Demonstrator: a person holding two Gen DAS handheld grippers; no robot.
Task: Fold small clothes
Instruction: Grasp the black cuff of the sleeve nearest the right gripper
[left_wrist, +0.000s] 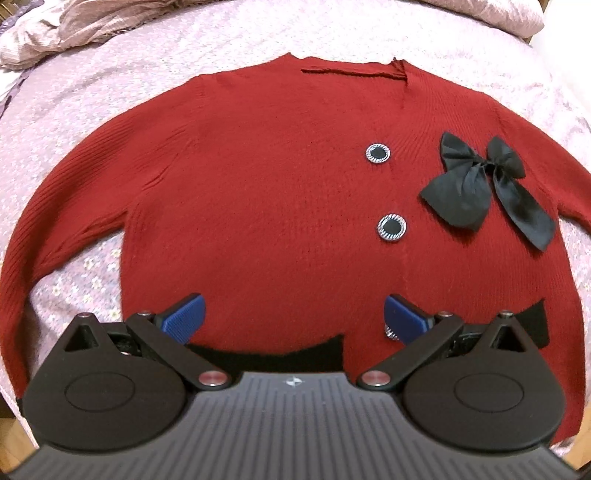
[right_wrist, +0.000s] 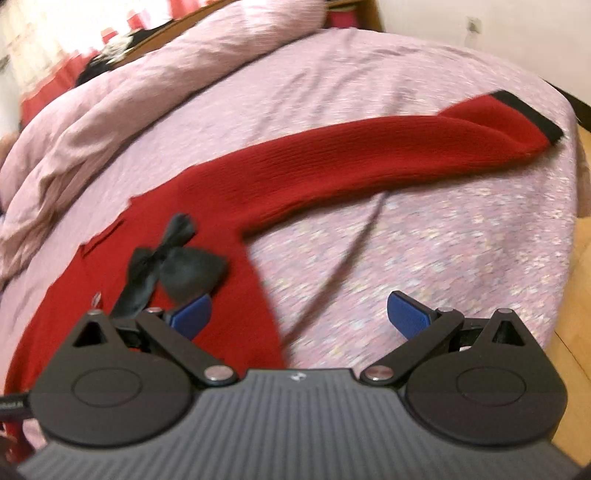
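Pink bed (left_wrist: 110, 122) carries a red cardigan (left_wrist: 258, 206) spread flat (sleeves out), unfolded. Both grippers, left (left_wrist: 294, 319) and right (right_wrist: 299, 319), hover with jaws wide, holding nothing.

i'm looking across a bed (right_wrist: 424, 258) dressed in a pale pink sheet with a small flower print, creased in long folds. a bunched pink duvet (right_wrist: 147, 85) is heaped along the far side, with a pillow (left_wrist: 487, 14) in the far right corner on my left view. past the bed's right edge i've got a wooden floor (right_wrist: 580, 236), warm orange, and a plain white wall (right_wrist: 480, 18) behind. top left glares bright, maybe a window (right_wrist: 48, 29) with red shapes around it; too blurred to say.
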